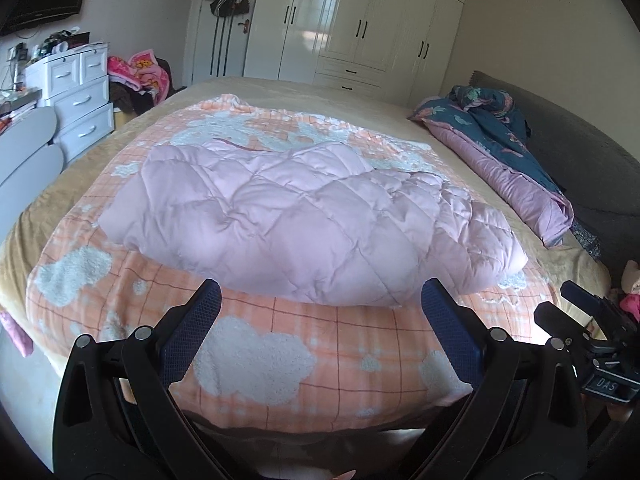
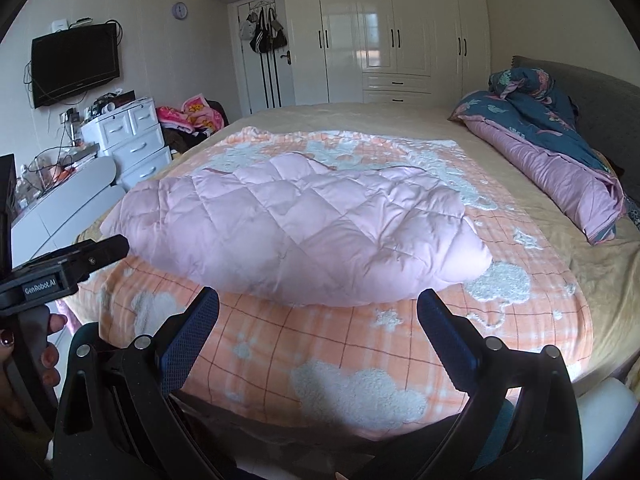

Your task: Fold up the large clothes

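A pale pink quilted down coat lies folded into a puffy bundle on an orange checked blanket with white clouds, spread over the bed. My left gripper hangs open just short of the coat's near edge, nothing between its blue pads. My right gripper is likewise open and empty, in front of the coat's near edge. In the left wrist view the right gripper's body shows at the right. In the right wrist view the left gripper's body shows at the left, held by a hand.
A rolled blue floral and lilac duvet lies along the grey headboard on the right. White drawers and cluttered furniture stand left of the bed. White wardrobes line the far wall.
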`<action>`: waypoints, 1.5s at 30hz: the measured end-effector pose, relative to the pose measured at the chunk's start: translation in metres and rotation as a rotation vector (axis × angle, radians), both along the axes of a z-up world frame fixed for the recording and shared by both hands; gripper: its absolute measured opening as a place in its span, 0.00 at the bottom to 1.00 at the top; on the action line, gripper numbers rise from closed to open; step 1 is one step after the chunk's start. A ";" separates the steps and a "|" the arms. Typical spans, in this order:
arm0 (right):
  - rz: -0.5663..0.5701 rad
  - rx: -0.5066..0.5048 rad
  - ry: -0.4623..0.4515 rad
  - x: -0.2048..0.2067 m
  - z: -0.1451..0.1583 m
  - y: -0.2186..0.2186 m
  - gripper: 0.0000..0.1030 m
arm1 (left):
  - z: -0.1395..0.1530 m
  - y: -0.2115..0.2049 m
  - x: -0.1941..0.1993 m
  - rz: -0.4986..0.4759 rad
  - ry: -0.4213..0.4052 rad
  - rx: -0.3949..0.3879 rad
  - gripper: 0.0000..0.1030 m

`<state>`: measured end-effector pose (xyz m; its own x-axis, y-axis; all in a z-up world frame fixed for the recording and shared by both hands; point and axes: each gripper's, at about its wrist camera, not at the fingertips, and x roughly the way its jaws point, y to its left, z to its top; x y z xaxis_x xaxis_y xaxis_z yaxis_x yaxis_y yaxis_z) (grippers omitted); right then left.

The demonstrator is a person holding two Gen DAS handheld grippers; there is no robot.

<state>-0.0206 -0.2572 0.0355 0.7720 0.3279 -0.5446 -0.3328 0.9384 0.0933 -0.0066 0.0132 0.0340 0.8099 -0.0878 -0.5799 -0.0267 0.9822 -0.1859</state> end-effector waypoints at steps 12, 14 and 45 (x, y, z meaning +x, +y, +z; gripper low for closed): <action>-0.005 0.005 0.005 0.005 0.001 0.000 0.96 | -0.005 -0.001 0.004 0.015 0.023 0.020 0.91; -0.007 0.004 0.005 0.005 0.001 0.000 0.96 | -0.006 0.000 0.005 0.017 0.026 0.021 0.91; -0.007 0.000 0.003 0.005 0.001 0.000 0.96 | -0.007 0.003 0.004 0.032 0.036 0.037 0.91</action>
